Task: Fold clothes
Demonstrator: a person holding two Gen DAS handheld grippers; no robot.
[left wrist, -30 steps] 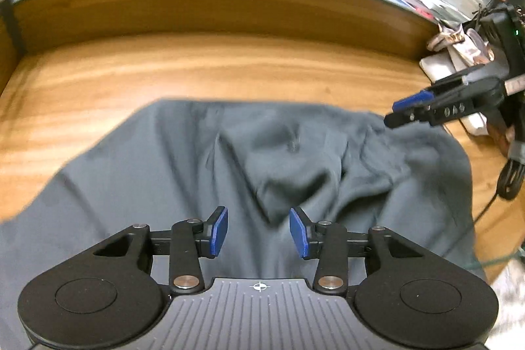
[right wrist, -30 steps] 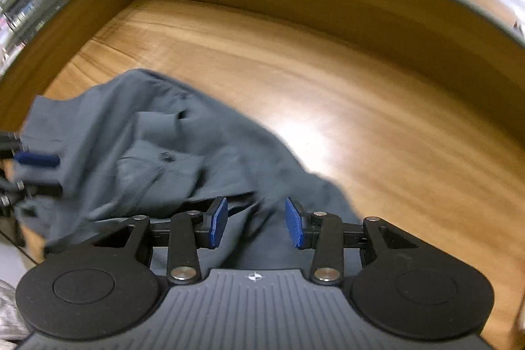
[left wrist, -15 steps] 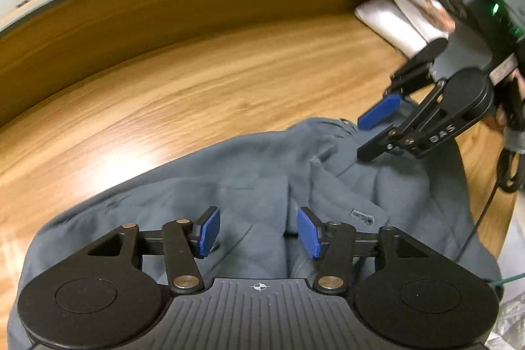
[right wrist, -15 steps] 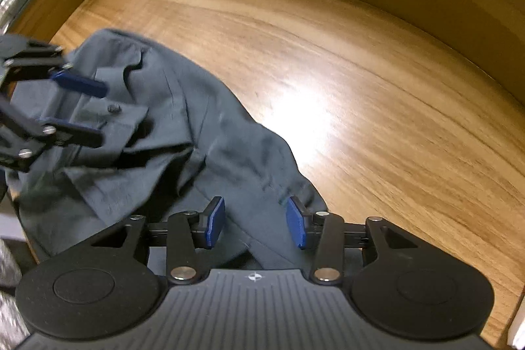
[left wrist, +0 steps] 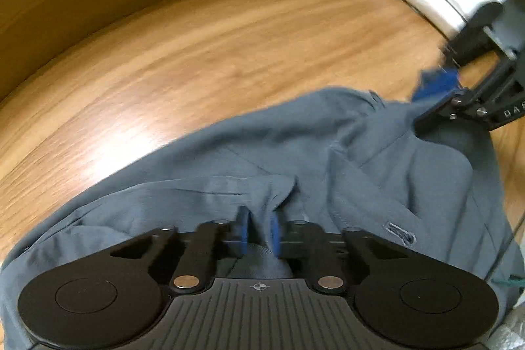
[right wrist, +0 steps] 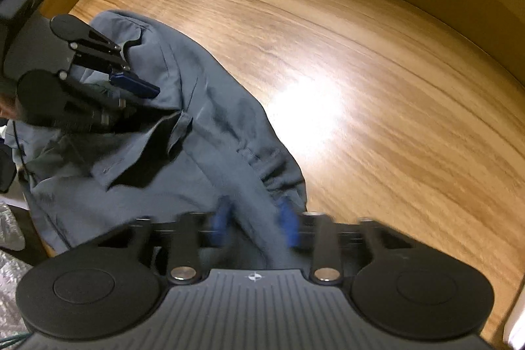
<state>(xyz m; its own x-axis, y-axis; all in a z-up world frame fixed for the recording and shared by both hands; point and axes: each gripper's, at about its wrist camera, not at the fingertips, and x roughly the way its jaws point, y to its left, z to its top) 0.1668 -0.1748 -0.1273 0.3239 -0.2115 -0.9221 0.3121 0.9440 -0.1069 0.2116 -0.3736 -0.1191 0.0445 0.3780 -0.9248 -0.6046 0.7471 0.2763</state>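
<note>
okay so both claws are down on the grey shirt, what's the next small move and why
Probably lift both together a little. The left claw has just closed and pinches a ridge of the grey shirt; the right claw has been closing with fabric between its blurred pads. The shirt lies crumpled on the wooden table, so raising it should let it hang straight.

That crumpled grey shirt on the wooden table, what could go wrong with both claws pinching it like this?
The left claw grips only a small ridge of the crumpled grey shirt; it might slip free. The right claw, its jaws just closing and blurred, seems to gather several bunched layers, so lifting could drag the heap along the wooden table instead of spreading it.
</note>
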